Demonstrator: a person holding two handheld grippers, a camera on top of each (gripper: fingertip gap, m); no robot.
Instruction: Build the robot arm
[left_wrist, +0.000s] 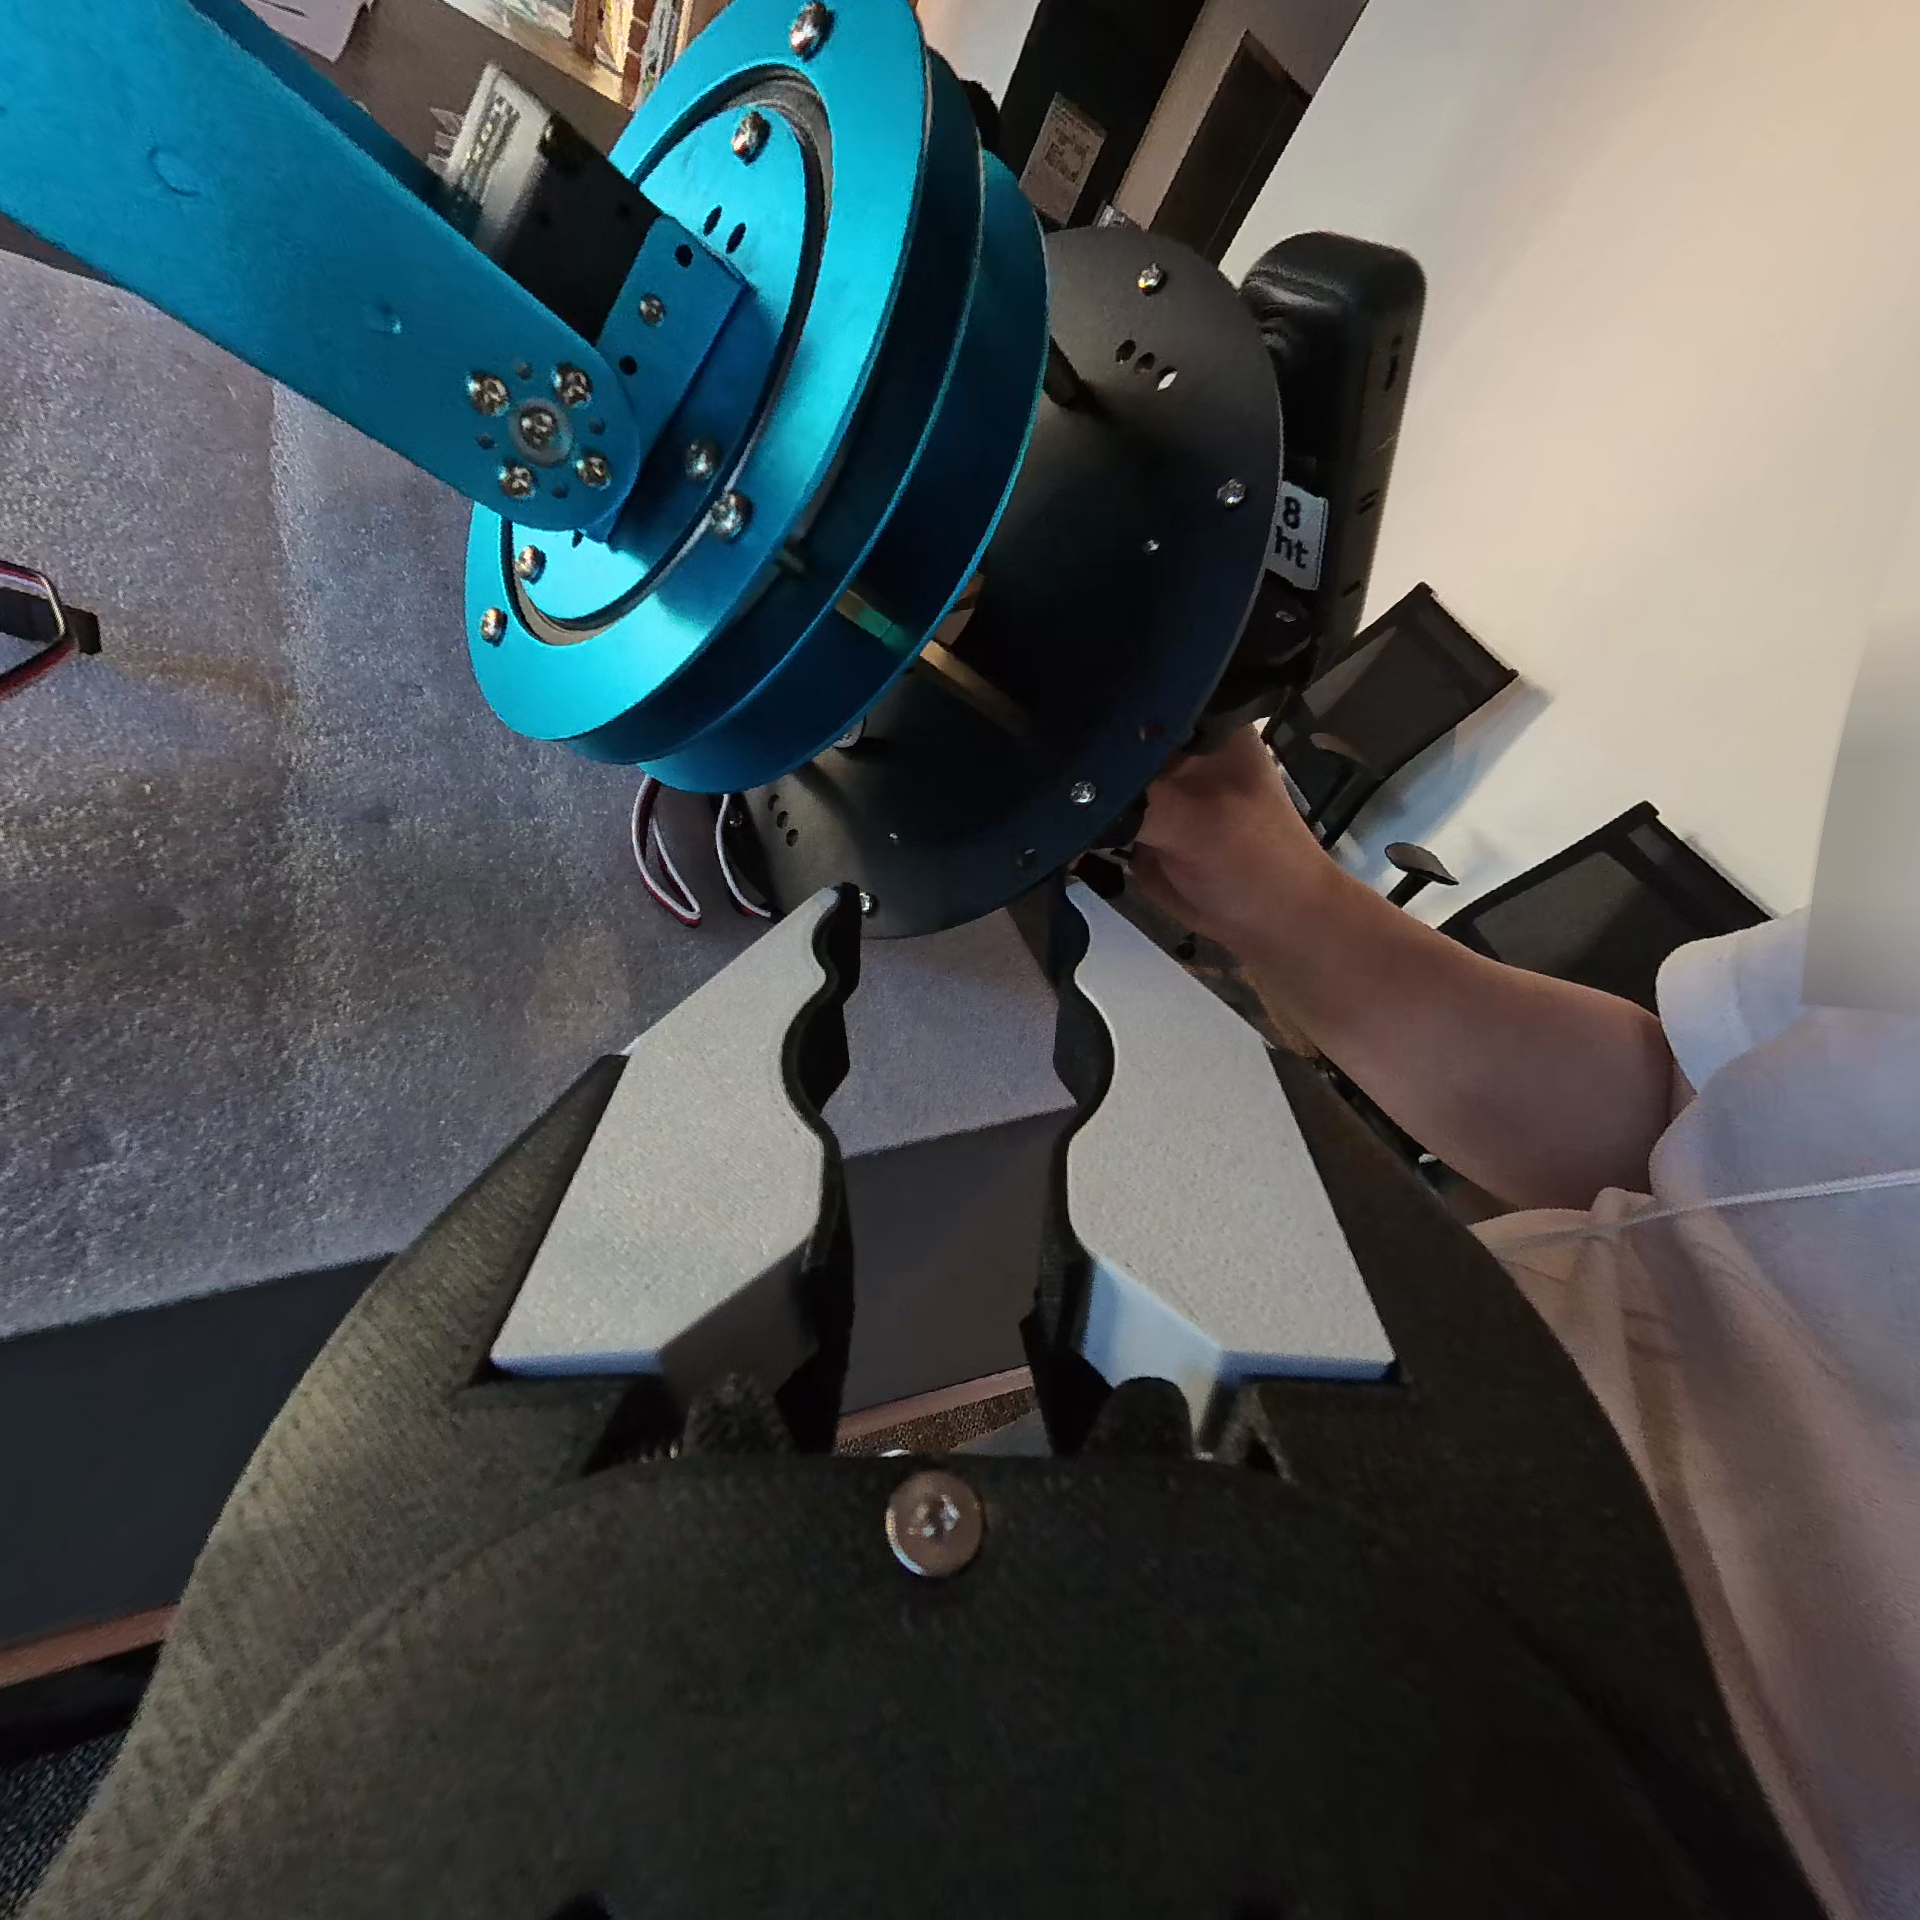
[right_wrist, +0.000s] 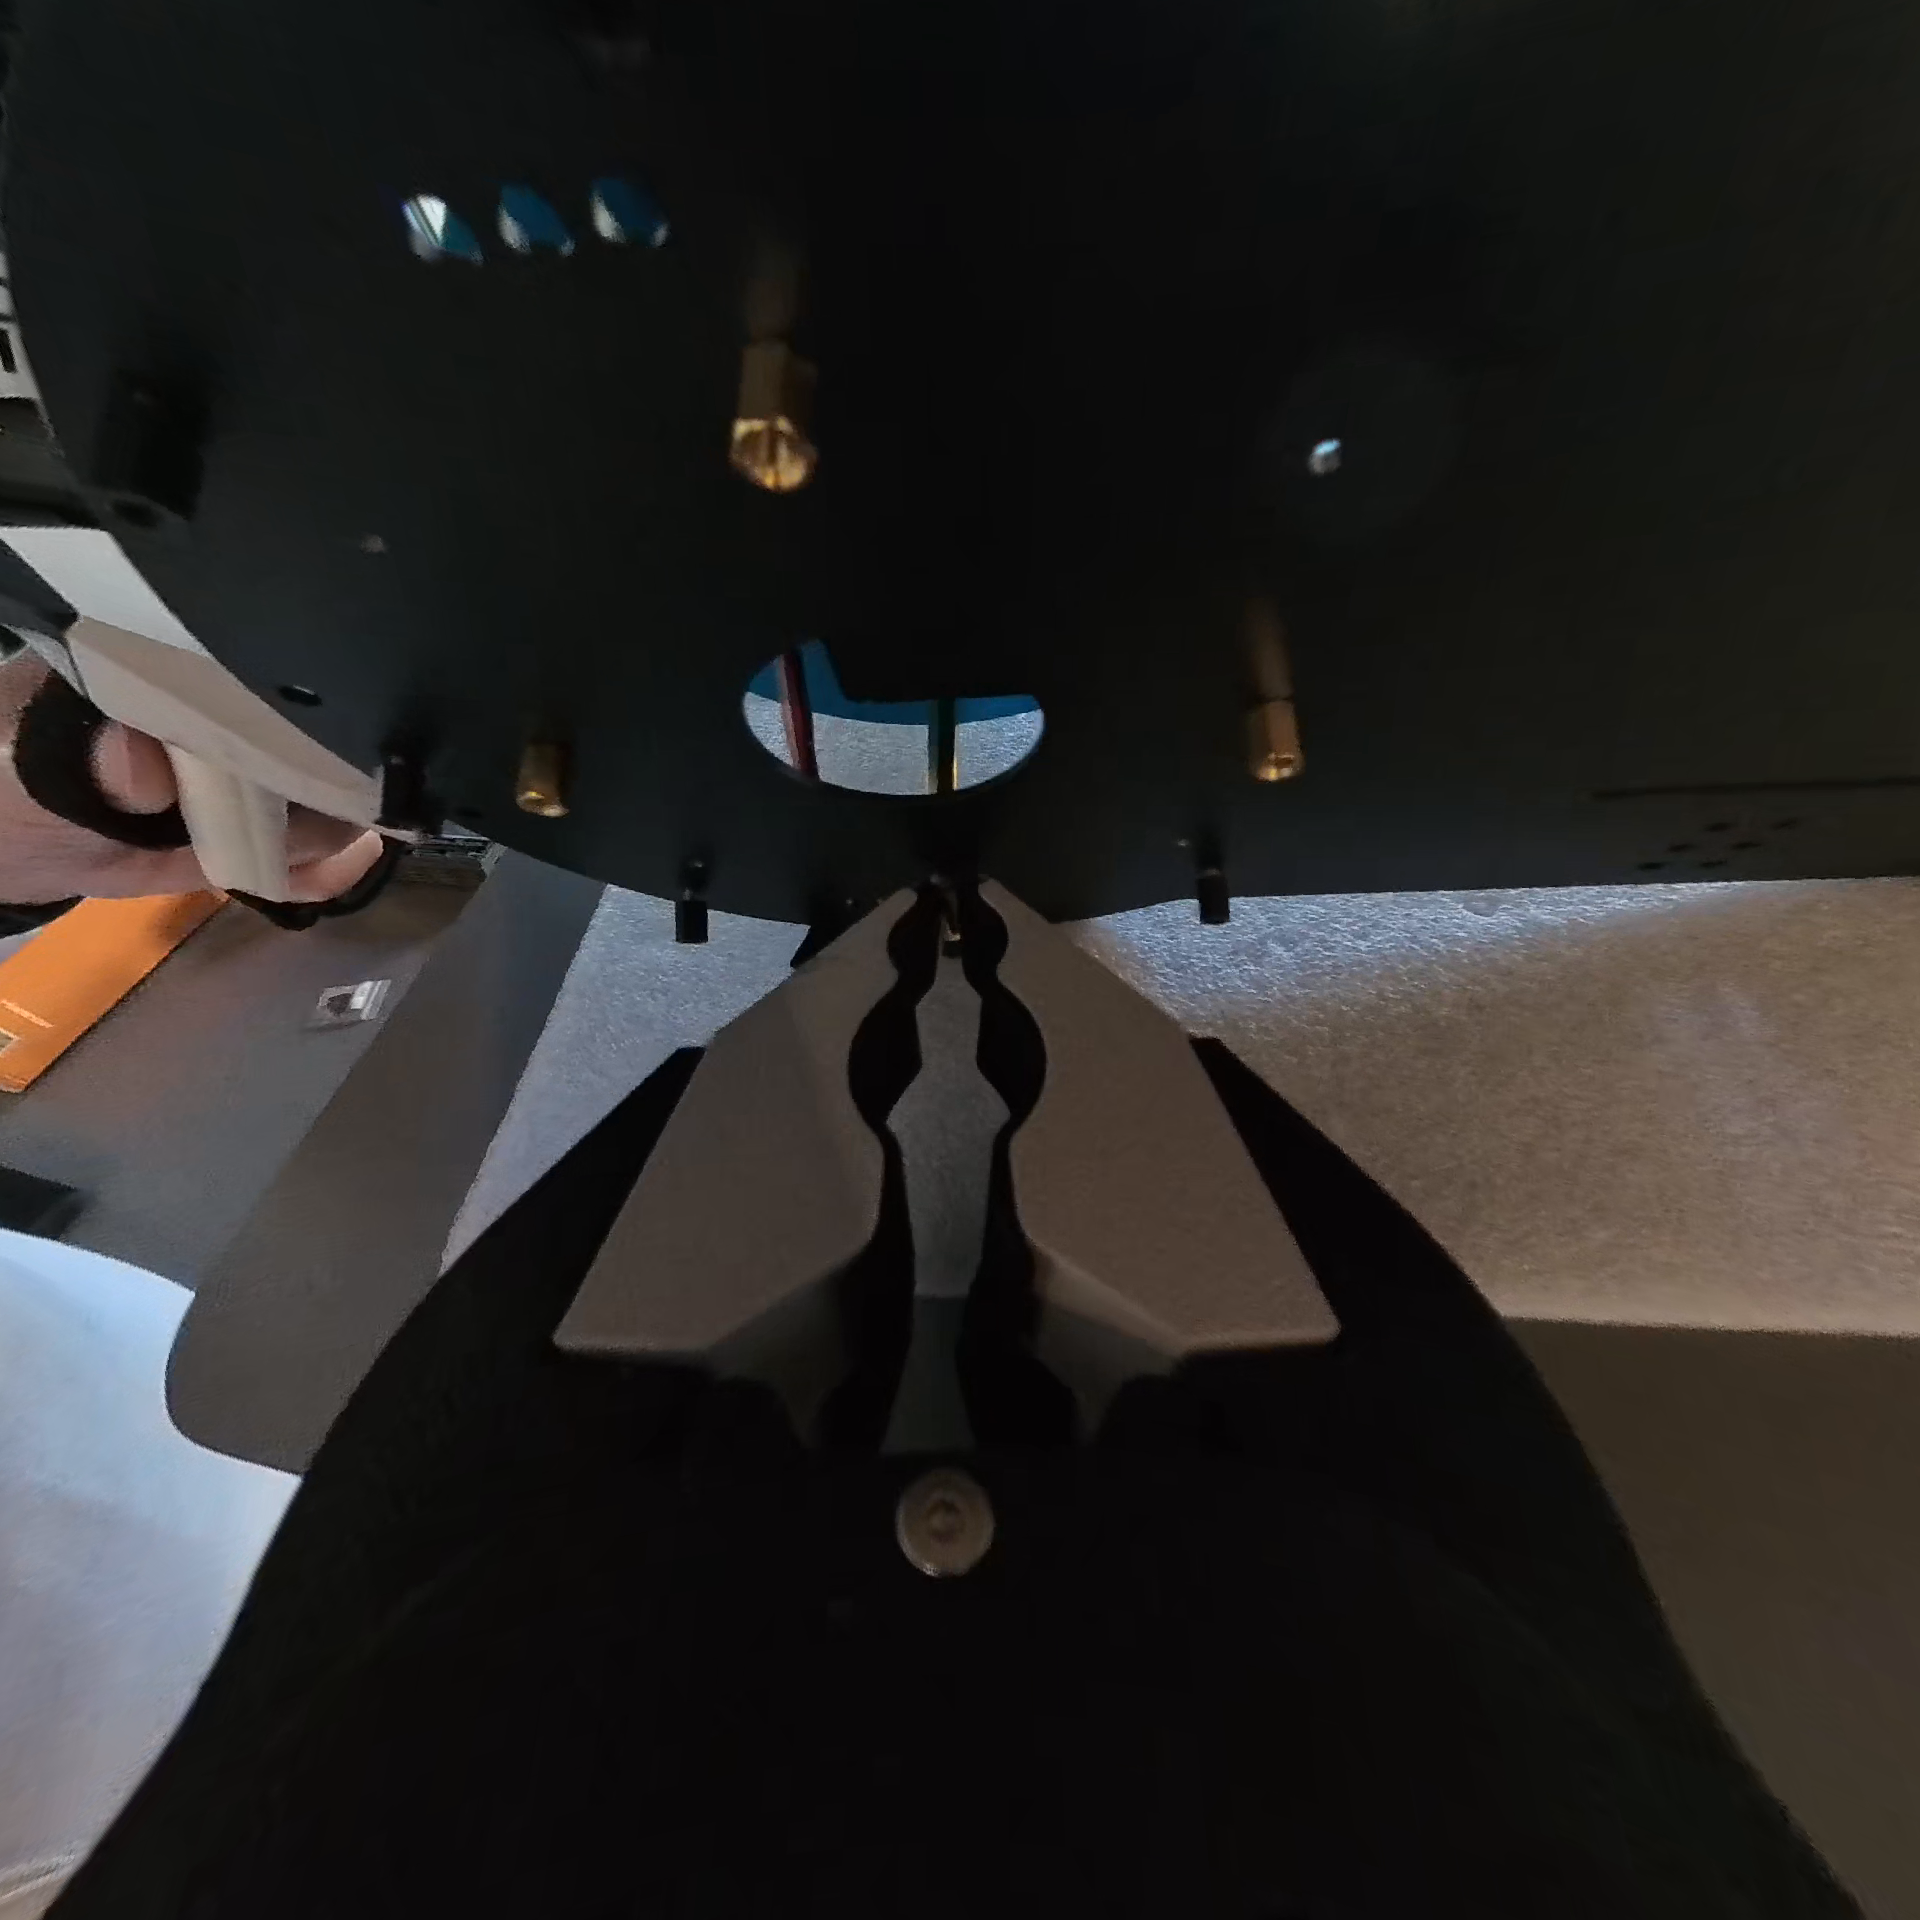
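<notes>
A blue metal robot arm (left_wrist: 260, 208) on a blue turntable ring (left_wrist: 748, 416) is bolted to a round black base plate (left_wrist: 1143, 520), tilted up off the mat. My left gripper (left_wrist: 951, 899) clamps the plate's near rim between its white fingers. It also shows in the right wrist view, its white finger (right_wrist: 208, 717) on the plate's edge. My right gripper (right_wrist: 948, 904) is under the plate's underside (right_wrist: 1039, 312), nearly closed on a small brass part (right_wrist: 948, 920) at the rim. Brass standoffs (right_wrist: 771, 436) stick out of the underside. Its black body (left_wrist: 1340, 416) shows behind the plate.
A grey foam mat (left_wrist: 208, 935) covers the dark table (right_wrist: 312, 1091). Red and white wires (left_wrist: 665, 862) hang below the base. An orange flat item (right_wrist: 83, 987) lies at the left. Office chairs (left_wrist: 1403, 686) stand by the white wall. A person's forearm (left_wrist: 1455, 1039) reaches in. The tips of one gripper are about 8 cm away from the tips of the other.
</notes>
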